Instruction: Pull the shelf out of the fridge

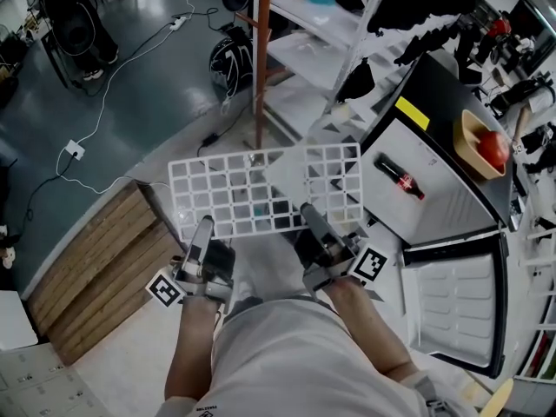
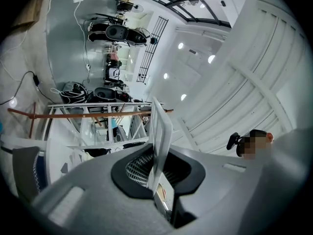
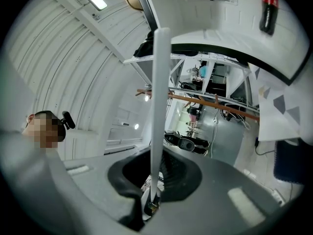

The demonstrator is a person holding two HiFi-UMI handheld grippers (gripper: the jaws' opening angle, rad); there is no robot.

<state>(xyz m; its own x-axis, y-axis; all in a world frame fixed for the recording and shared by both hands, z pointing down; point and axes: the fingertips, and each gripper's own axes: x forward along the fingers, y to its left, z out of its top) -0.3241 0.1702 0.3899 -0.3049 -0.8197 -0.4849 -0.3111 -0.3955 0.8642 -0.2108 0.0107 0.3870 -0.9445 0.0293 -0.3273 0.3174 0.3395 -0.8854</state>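
Head view: both forearms reach forward from the person's body. The left gripper (image 1: 202,226) and the right gripper (image 1: 311,214) are side by side and tipped slightly upward. Each grips the near edge of the white grid shelf (image 1: 261,189), the left near one corner, the right further along. The shelf is outside the fridge (image 1: 439,202), held roughly flat in the air in front of the person.

Left gripper view: the jaws of the left gripper (image 2: 155,176) are clamped on the shelf (image 2: 161,126), which is seen edge-on between the ribbed pads. Right gripper view: the jaws of the right gripper (image 3: 153,180) are likewise closed on the thin edge of the shelf (image 3: 159,82).

Surroundings: the shelf's far edge hangs over open grey floor (image 1: 130,85). Its far right corner lies near a white metal rack (image 1: 330,55). The fridge stands to the right with its door (image 1: 456,298) swung open toward the person. A wooden pallet (image 1: 104,268) lies below left of the shelf.

Markings: a cola bottle (image 1: 400,178) with a red label lies on the fridge top, its lettering too small to read. A blank yellow label (image 1: 412,113) sits on the black strip. Square black-and-white markers show on the gripper cubes (image 1: 372,265).
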